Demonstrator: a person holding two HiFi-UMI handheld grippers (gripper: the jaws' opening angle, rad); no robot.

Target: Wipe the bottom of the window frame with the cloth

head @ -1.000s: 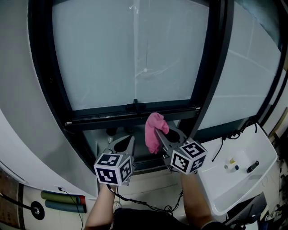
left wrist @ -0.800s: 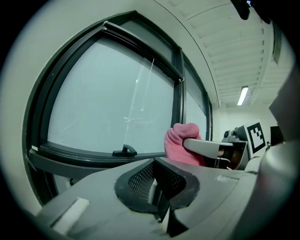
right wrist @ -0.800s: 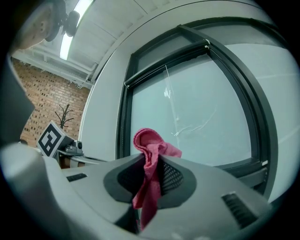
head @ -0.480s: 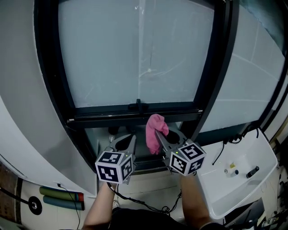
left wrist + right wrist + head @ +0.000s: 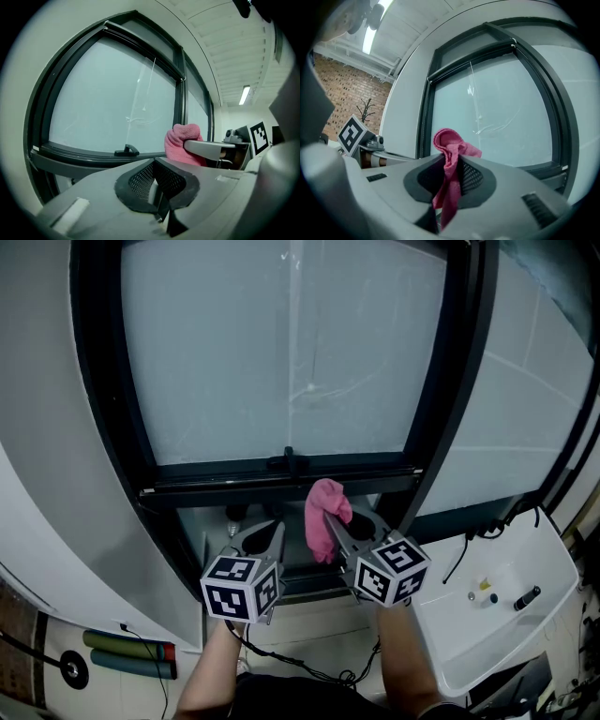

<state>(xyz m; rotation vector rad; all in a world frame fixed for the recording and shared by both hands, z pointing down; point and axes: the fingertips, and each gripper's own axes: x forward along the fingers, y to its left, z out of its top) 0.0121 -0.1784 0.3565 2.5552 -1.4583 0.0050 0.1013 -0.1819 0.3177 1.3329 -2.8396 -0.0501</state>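
At the window, seen from the head view: the pale pane [image 5: 281, 352] fills a dark window frame [image 5: 103, 418], whose bottom rail [image 5: 216, 481] runs across mid-picture and carries a small black latch [image 5: 289, 462] at its centre. Below the rail, both grippers point toward it. The left gripper [image 5: 274, 531] has its jaws pressed together on nothing. The right gripper [image 5: 330, 519] pinches the pink cloth [image 5: 322, 507], which bunches above the jaws and hangs down between them. The cloth lies just beside the rail, right of the latch, and appears not to touch it. Judged from this, the cloth is in hand and brought near, but no wiping contact is made; the whole length of the rail is left to wipe.
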